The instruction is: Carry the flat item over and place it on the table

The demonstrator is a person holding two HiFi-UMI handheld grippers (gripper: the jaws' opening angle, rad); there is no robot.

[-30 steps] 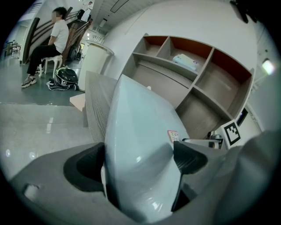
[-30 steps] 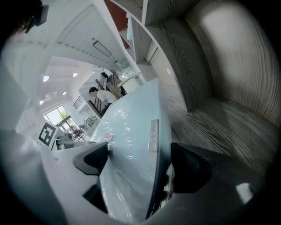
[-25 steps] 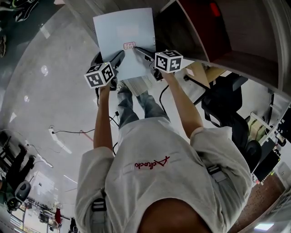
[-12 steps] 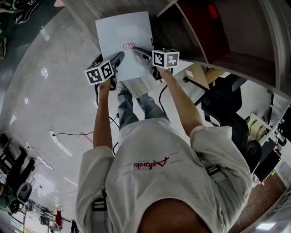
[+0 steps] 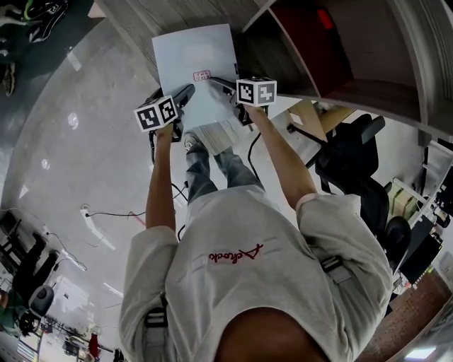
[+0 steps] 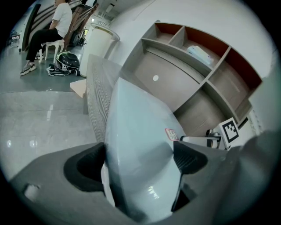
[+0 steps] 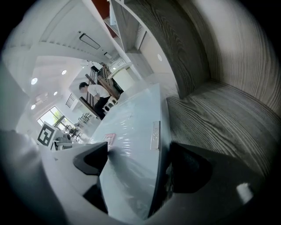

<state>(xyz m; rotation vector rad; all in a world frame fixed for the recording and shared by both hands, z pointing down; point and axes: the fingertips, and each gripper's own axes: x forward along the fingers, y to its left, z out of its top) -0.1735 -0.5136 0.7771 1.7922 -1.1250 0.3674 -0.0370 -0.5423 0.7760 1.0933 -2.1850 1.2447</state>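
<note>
Flat item (image 5: 192, 63): a pale, thin pack with a red label (image 5: 202, 74), lying mostly over the tabletop (image 5: 134, 18), with its near edge out past the tabletop's rim. Whether it touches the wood cannot be told. The left gripper (image 5: 185, 92) and right gripper (image 5: 218, 82) each have jaws clamped on that near edge. To place it well, lower both grippers evenly, keep the item level, and part the jaws only once the tabletop bears it.

Glossy grey floor (image 5: 71, 162) — wood-grain shelving (image 5: 340, 56)
</note>
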